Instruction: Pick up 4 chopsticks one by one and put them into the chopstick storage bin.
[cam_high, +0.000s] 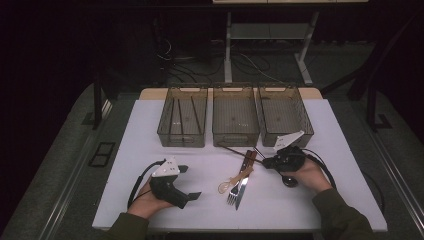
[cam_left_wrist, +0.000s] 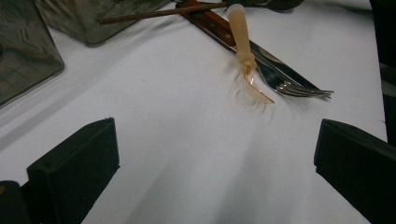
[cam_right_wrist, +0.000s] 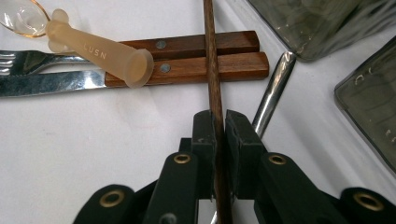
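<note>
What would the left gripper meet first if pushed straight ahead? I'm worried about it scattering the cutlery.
Probably the orange plastic spoon, lying ahead of the open left gripper, with the fork just beyond; depth is unclear.

Three clear bins (cam_high: 235, 120), a fork (cam_high: 232, 195), knife (cam_high: 241, 189), perhaps a plastic spoon (cam_high: 231, 183).

The chopstick (cam_right_wrist: 212, 60) runs off the top edge past the knife (cam_right_wrist: 140, 74); the metal handle (cam_right_wrist: 273, 93) disappears behind the fingers (cam_right_wrist: 243, 140).

High view: above, facing forward-down on tabletop (cam_high: 150, 130) | gripper views: close, low along fingers | shared: cutlery pile (cam_high: 239, 182).
</note>
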